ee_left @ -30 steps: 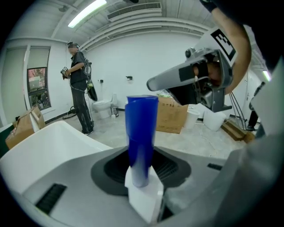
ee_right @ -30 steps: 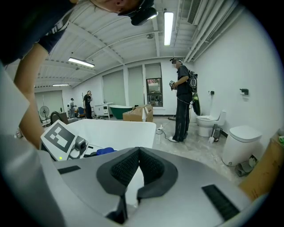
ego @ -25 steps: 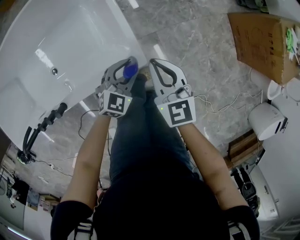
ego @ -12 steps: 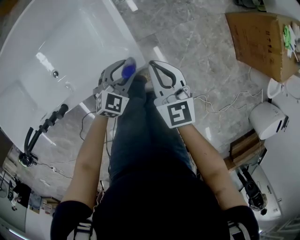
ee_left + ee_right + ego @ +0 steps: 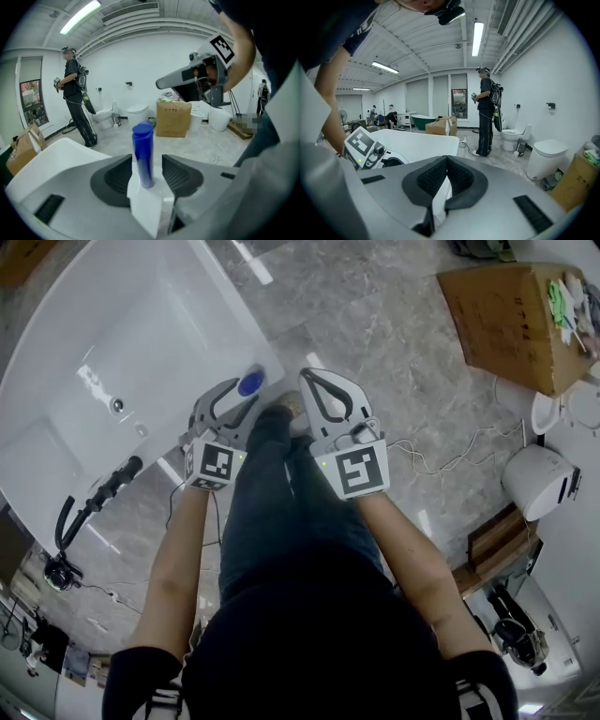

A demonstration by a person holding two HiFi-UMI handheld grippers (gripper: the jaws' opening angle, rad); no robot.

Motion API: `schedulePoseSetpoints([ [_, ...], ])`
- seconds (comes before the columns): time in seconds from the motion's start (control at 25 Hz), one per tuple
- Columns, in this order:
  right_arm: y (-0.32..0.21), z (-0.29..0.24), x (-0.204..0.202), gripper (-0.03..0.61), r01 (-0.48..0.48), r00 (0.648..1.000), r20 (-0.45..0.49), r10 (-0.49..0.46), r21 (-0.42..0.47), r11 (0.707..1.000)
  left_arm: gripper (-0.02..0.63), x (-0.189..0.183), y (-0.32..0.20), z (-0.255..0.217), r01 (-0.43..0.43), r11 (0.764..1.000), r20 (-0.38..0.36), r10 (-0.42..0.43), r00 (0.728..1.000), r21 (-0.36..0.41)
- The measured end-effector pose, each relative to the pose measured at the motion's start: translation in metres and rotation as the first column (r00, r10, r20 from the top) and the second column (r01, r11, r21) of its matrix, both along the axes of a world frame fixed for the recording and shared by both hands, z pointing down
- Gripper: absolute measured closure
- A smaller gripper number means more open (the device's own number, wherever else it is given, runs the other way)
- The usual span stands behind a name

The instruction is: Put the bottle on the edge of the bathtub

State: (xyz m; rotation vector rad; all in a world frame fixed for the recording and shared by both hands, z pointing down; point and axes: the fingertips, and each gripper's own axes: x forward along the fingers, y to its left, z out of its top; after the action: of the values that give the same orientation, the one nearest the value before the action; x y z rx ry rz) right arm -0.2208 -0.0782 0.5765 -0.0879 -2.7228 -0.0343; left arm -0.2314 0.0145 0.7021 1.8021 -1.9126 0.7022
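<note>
bottle (image 5: 142,152) is standing upright on the corner edge of the bathtub (image 5: 240,326), looking placed. left gripper (image 5: 242,397) is straddling it, jaws just been opening, not touching it, letting go. right gripper (image 5: 317,388) is idling beside, clenched and empty.

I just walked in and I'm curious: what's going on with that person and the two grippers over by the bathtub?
A person holds a two-jaw gripper in each hand at the corner of a white bathtub. The left gripper has just been opening its jaws. The blue bottle stands upright on the tub's edge between them, with the pads clear of it. The right gripper is shut and empty, held alongside. The bottle looks placed.
</note>
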Motion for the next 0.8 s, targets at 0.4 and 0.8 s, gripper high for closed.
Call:
schedulePoseSetpoints([
  [0.4, -0.001, -0.051, 0.027, 0.561, -0.053, 0.996, 0.069, 0.051, 0.029, 0.998, 0.437, -0.008, 0.009, -0.086, 0.087, 0.989, 0.009, -0.089, 0.996, 0.121],
  [0.8, -0.017, -0.116, 0.066, 0.561, -0.139, 0.979, 0.157, 0.128, 0.065, 0.988, 0.58, -0.004, -0.015, -0.211, 0.135, 0.928, 0.013, -0.149, 0.989, 0.348],
])
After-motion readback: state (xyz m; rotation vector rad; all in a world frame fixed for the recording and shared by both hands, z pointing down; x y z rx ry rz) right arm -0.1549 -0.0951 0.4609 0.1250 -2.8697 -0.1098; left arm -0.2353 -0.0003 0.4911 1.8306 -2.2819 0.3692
